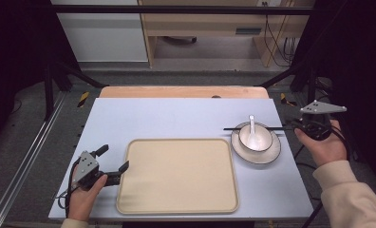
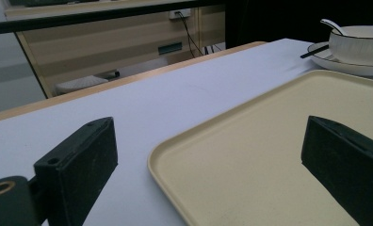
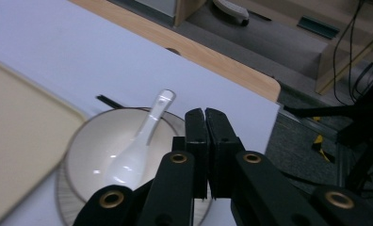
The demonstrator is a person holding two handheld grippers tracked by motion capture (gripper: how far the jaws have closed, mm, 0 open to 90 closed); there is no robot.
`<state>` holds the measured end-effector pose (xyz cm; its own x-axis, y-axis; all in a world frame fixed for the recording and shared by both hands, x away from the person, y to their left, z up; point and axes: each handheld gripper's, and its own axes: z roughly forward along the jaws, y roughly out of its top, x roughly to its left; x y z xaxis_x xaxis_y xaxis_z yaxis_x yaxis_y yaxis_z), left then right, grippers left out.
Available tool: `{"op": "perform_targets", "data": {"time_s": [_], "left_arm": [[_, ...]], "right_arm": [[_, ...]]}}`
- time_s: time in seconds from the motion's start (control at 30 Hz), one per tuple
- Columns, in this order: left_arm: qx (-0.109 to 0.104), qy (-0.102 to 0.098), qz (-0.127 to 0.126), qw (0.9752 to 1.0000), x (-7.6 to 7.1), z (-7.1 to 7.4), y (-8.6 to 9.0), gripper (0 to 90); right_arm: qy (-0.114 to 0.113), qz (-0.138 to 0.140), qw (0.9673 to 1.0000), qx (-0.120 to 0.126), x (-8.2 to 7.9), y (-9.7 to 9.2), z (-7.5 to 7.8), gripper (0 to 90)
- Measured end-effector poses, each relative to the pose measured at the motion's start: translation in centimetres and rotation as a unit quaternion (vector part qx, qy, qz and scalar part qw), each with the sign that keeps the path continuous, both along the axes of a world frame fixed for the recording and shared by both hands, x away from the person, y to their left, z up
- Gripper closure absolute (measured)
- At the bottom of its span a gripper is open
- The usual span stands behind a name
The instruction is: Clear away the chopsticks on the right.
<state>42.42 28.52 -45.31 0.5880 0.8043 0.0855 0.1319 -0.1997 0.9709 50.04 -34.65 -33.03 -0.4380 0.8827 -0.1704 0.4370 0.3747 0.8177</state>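
On our pale table [image 1: 176,114] the spoon [image 1: 251,128] lies in the bowl [image 1: 255,137]; our right gripper [image 3: 206,117], jaws closed and empty, hangs beside it and could knock it; our left gripper [image 1: 112,164] gapes at the tray [image 1: 176,209]

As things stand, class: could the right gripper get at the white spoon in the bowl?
Probably yes. The right gripper hangs just beside the bowl, and nothing lies between it and the white spoon. Its jaws are shut, though, so they would need to open first.
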Motion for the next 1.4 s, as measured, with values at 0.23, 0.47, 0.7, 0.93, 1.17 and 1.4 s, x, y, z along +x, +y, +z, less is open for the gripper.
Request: {"op": "perform_targets", "data": {"time_s": [0.23, 0.47, 0.7, 0.93, 1.17, 1.4], "left_arm": [[-0.001, 0.000, -0.005, 1.0000, 0.0, 0.0, -0.2, 4.1], [0.000, 0.000, -0.008, 1.0000, 0.0, -0.1, -0.2, 4.2], [0.013, 0.005, -0.014, 0.9998, 0.1, -0.3, -0.5, 4.3], [0.016, 0.008, -0.017, 0.9997, 0.1, -0.4, -0.8, 4.4], [0.022, 0.010, -0.021, 0.9995, 0.2, -0.5, -1.0, 4.5], [0.025, 0.013, -0.023, 0.9993, 0.2, -0.6, -1.0, 4.6]], "right_arm": [[0.033, -0.032, 0.9988, 0.018, 3.6, -2.1, -2.8, 90.0], [0.071, -0.049, 0.9960, 0.025, 7.2, -2.4, -6.5, 90.0], [0.115, -0.056, 0.9917, 0.011, 10.0, -2.4, -9.0, 90.0], [0.140, -0.054, 0.9887, -0.002, 10.5, -2.1, -10.0, 90.0], [0.159, -0.056, 0.9853, -0.025, 10.1, -2.1, -10.5, 90.0], [0.176, -0.043, 0.9828, -0.036, 8.0, -2.0, -10.4, 90.0]]}}
